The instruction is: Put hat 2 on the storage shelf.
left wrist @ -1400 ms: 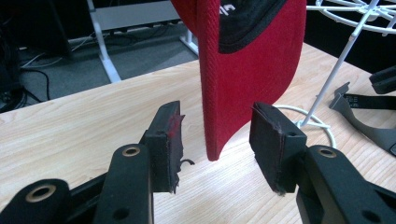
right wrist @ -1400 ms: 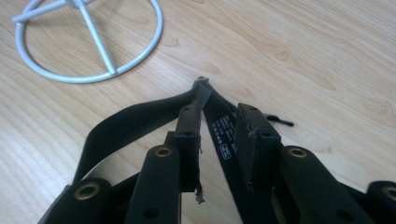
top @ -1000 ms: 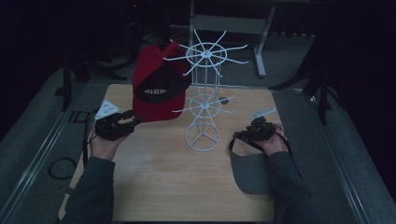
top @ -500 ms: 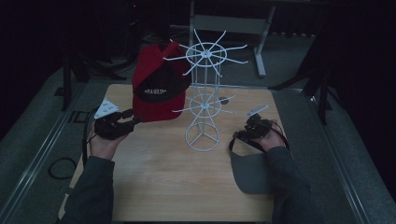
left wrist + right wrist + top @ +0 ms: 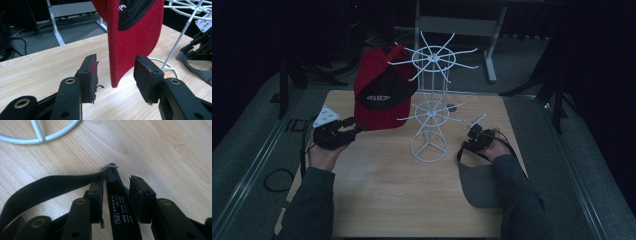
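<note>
Two claws are at work on the wooden worktop point(image 5: 387, 190), one in each of the person's hands. Nearest, at the right, a grey cap point(image 5: 479, 182) lies flat on the wood under the right forearm. The right claw point(image 5: 473, 141) sits at the cap's back edge; its jaws have just been closing, and in the right gripper view the black labelled strap point(image 5: 120, 207) runs between them, touching the left pad point(image 5: 97, 197) while a gap remains at the other pad, so it is not yet clamped. Across from it, the left claw point(image 5: 349, 131) stands partly open with the brim of a red cap point(image 5: 130, 40) hanging down between its pads point(image 5: 91, 72), neither pad pressing on it. That red cap, with its black front panel, hangs on an arm of the white wire rack point(image 5: 429, 115), which stands on its ring base mid-worktop, just beyond the right claw. Farther back, metal frame legs point(image 5: 489, 45) stand on the dim floor.
</note>
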`<state>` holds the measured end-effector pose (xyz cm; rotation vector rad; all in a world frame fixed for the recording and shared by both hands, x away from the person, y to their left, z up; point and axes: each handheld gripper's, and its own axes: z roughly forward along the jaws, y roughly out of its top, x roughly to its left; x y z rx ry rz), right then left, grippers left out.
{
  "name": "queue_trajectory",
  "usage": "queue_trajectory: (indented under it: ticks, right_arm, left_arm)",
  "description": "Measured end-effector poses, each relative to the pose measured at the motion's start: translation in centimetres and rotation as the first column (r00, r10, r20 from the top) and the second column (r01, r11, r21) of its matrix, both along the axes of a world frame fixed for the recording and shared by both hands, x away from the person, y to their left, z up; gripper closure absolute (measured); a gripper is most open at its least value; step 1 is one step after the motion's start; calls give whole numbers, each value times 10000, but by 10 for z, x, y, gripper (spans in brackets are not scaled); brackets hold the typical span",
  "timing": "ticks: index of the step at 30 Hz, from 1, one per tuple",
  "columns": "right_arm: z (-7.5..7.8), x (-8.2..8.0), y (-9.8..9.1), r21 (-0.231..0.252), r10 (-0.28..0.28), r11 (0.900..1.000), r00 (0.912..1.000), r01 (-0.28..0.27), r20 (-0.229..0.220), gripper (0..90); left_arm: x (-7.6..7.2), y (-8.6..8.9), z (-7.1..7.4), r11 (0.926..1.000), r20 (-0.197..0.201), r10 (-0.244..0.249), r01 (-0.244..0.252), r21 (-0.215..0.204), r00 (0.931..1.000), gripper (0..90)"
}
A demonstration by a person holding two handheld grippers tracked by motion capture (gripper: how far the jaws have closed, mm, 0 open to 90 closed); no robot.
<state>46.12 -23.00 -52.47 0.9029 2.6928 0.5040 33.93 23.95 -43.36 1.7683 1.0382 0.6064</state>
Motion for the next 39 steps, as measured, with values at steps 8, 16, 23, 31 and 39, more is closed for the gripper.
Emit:
queue_trajectory:
  ticks: [8, 16, 23, 31, 39]
  right_arm:
    - [-6, 1, 5, -230, -261, 9994, 9994, 256, -219, 874]
    - [3, -3, 0, -107, -629, 9979, 9973, 634, 366, 883]
    - [18, -8, -8, 316, -522, 9982, 9967, 503, 624, 882]
    - [38, -15, -17, 960, -681, 9937, 9923, 582, 1031, 882]
    - [67, -25, -27, 1324, -754, 9898, 9821, 527, 1729, 883]
  left_arm:
    - [0, 0, 0, 10000, 21, 15, -15, -33, 10000, 544]
    - [-1, 1, 1, 10000, 44, 67, -67, -45, 10000, 545]
    - [0, -2, 0, 10000, 48, 16, -16, -52, 10000, 544]
    - [0, -2, 0, 10000, 42, 36, -36, -64, 10000, 542]
    - [0, -3, 0, 10000, 69, 32, -32, -64, 10000, 539]
